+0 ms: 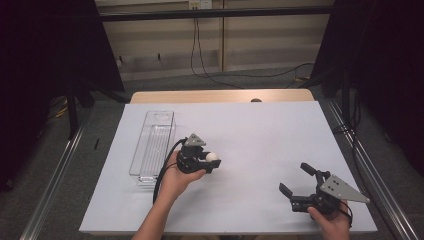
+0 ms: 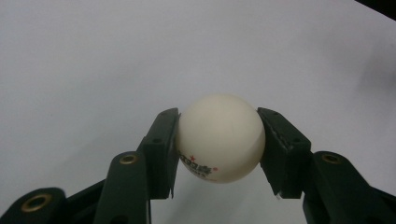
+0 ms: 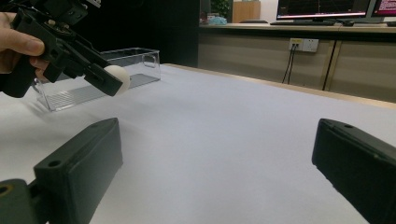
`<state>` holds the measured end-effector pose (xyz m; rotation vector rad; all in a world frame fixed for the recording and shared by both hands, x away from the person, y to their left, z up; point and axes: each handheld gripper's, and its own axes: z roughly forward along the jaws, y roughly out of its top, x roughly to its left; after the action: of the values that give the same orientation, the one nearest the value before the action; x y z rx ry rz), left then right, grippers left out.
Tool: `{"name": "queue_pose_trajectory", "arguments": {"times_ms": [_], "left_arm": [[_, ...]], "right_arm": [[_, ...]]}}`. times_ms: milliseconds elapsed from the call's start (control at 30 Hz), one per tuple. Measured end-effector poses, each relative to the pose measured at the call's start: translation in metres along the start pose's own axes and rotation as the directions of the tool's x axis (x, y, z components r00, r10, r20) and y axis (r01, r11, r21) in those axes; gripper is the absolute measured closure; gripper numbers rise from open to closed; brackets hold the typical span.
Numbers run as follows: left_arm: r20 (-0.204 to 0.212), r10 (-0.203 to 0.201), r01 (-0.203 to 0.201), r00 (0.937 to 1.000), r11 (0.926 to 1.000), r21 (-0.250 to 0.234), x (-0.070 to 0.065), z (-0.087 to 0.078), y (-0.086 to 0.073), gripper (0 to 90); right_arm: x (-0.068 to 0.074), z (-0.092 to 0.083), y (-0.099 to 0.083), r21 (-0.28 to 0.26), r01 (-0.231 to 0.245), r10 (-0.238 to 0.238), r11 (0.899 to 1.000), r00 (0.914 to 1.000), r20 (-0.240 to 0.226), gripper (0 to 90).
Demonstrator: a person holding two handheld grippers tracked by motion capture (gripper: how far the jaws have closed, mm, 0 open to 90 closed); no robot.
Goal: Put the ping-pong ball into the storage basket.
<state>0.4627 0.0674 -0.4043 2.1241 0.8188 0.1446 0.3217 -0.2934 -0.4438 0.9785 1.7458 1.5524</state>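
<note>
The left gripper pinches a white table-tennis ball between its two black jaws, one pad pressed against each side of the ball. In the left gripper view the ball sits at the very tips of the jaws, bulging out ahead of them, with small red and dark printing on its lower face, turned toward the camera. Beyond the jaws lies the white table sheet, and the ball's underside hangs clear of it. From the right gripper view the left gripper is held off the table, its jaws slanting down and to the right, the ball showing at their tip. Behind those jaws, near but apart from them, lies a clear plastic tray, long and narrow, with ribbing along its floor. The right gripper sits well apart from the ball, low by the near edge of the sheet, its jaws spread wide with nothing between them; in its own view each jaw rises at one side and bare white sheet fills the gap between them.
</note>
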Motion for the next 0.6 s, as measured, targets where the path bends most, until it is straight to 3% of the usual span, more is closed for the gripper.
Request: {"name": "queue_pose_trajectory", "arguments": {"times_ms": [133, 200, 600], "left_arm": [[-0.024, -0.006, 0.006, 0.9997, 0.9999, -0.014, -0.0005, -0.0014, 0.0001, 51.2], [-0.008, -0.003, 0.003, 1.0000, 1.0000, -0.003, 0.0009, -0.0031, 0.0007, 51.2], [-0.010, -0.007, 0.007, 0.9999, 1.0000, 0.003, 0.0026, -0.0048, 0.0009, 51.1]], "right_arm": [[-0.0002, 0.0001, 0.0001, -0.002, 0.003, -0.003, 1.000, 1.0000, 0.000, 1.2], [-0.0001, 0.0003, 0.0000, -0.001, 0.002, -0.002, 1.000, 1.0000, 0.001, 1.2], [-0.0002, 0.0001, 0.0000, -0.002, 0.002, -0.002, 1.000, 1.0000, 0.001, 1.2]]}}
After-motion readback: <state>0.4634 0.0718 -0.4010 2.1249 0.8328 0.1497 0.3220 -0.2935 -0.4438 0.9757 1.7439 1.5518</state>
